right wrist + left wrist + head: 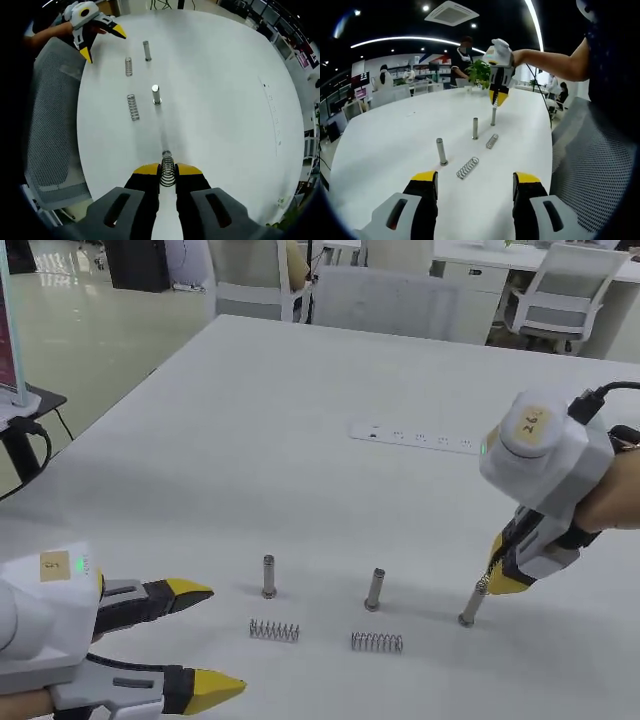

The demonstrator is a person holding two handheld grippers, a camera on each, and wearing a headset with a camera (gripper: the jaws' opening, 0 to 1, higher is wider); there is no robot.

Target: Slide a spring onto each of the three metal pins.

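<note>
**One spring gripped at the right-hand pin, two lying on the table**

In the head view we see the right gripper (497, 578) at the right of the frame, pointing down and to the left. Its own view shows its jaws clenched on a spring (167, 172). The far end of that spring meets the top of the right pin (468, 608). We cannot tell whether the spring is already around the pin's tip.

The left gripper (225, 638) sits in the lower left corner of the head view. Its yellow-tipped jaws are spread apart and grasp nothing.

The left pin (269, 576) and the middle pin (375, 589) stand upright and bare near the bottom centre of the frame. Just below each of them a spring lies flat on the white table (300, 440): the first loose spring (274, 630) under the left pin, and the second loose spring (377, 642) under the middle pin. Neither touches its pin.

A white power strip (415, 436) lies higher in the frame, well apart from the pins.
</note>
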